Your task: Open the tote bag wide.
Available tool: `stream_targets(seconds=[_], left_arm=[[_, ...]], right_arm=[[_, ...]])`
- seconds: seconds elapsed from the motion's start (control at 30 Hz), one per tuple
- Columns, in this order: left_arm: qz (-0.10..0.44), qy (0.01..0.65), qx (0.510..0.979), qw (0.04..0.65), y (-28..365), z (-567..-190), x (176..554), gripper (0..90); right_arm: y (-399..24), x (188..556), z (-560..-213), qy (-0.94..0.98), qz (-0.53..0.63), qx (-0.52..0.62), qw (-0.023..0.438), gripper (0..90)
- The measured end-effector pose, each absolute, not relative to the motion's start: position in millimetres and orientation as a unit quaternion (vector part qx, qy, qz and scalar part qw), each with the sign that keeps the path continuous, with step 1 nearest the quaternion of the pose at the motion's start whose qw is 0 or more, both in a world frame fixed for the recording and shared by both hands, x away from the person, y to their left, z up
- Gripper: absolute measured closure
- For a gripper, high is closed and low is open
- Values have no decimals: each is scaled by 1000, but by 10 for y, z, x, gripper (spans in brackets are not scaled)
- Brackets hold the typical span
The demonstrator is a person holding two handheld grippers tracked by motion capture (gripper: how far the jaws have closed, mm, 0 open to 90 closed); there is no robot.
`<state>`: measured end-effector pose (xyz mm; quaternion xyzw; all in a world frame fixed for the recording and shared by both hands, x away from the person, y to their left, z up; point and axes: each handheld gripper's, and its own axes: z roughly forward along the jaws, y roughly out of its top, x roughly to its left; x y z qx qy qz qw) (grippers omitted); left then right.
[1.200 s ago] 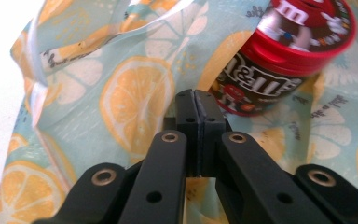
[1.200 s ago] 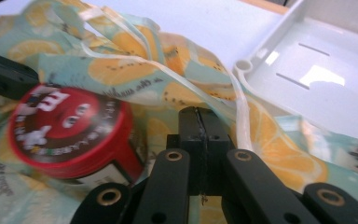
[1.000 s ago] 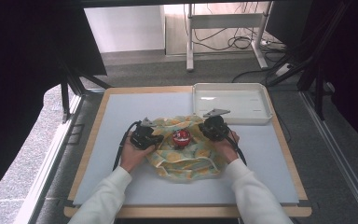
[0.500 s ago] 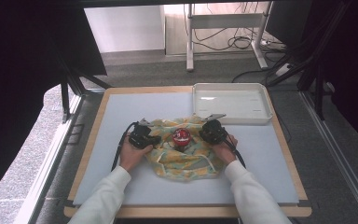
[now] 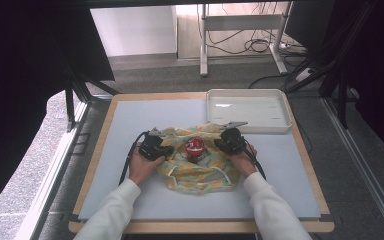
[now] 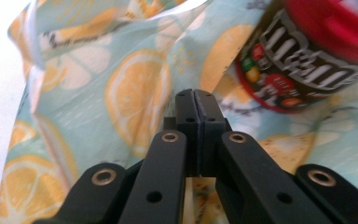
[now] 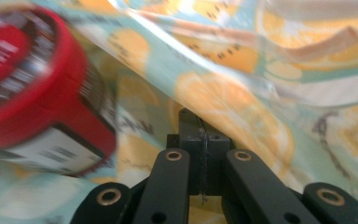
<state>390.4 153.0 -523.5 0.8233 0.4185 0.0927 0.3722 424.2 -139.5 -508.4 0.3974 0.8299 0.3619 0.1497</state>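
The red M&M's tub [image 6: 317, 51] sits on lemon-print cloth [image 6: 121, 93] pinched by both closed tools.

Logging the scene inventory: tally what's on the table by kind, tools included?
Tools: 2, the left tool and the right tool, jaws together on each
Lemon-print cloth: 1
Red candy container: 1, sitting on the cloth
White tray: 1, at the far right of the table
Total: 5
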Motion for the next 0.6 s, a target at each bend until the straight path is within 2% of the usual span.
stream_targets(seconds=[0.33, 0.6], left_arm=[[88, 396, 807, 429, 1619, -4985, 3703, 900], [84, 378, 809, 441, 1687, -4829, 3513, 900]], right_arm=[[-1506, 4012, -4752, 817, 421, 361, 155, 893], [-1559, 3893, -4636, 817, 438, 346, 146, 892]])
